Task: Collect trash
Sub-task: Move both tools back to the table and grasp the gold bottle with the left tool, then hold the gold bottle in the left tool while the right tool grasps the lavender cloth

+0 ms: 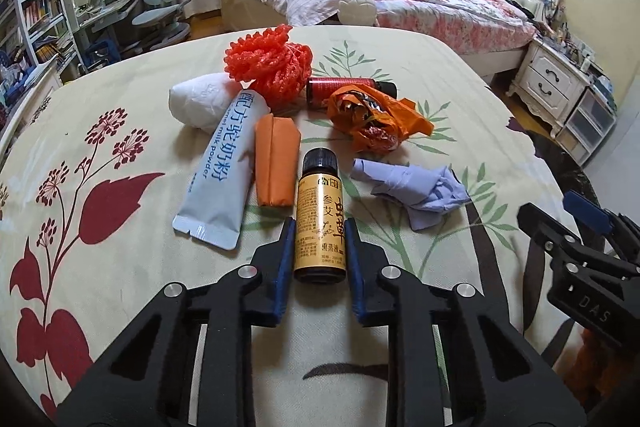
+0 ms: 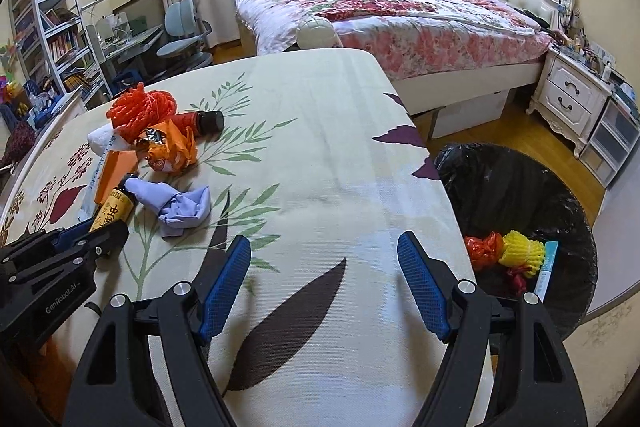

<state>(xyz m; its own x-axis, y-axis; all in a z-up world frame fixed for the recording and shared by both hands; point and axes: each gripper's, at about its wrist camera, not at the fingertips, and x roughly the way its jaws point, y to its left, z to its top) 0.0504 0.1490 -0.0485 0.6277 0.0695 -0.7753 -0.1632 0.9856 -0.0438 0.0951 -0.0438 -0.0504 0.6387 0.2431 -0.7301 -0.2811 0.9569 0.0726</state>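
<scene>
The left gripper (image 1: 320, 247) has its jaws on both sides of the little yellow bottle (image 1: 320, 215); the blue pads sit right against the bottle's sides, near its bottom end, so I think the jaws are squeezing it, though they may be just touching; the bottle lies flat on the desk (image 1: 120, 267) with its black cap pointing away.

Just beside the bottle lie a folded orange packet (image 1: 277, 165) and a long white milk powder pouch (image 1: 224, 171); on the other side is a crumpled purple paper (image 1: 416, 187); farther back are a crinkly orange wrapper (image 1: 372, 123), a small red bottle (image 1: 348, 89), a white wad (image 1: 198, 103) and a bright orange foam net (image 1: 268, 63).

The right gripper (image 2: 324, 283) has its jaws wide open with nothing in them; it hangs over a bare part of the desk, near the edge; down past that edge stands the trash bin (image 2: 520, 171) with a black bag inside, and some red and yellow trash is already in it.

So I think the step now is picking up the yellow bottle; next the left gripper needs to hold tight, lift the bottle off the desk, carry it across to the bin and let go over it; the bottle is round and smooth, so it could slip or roll if the squeeze is too soft; lots of trash is left on the desk, so the job looks far from done.
</scene>
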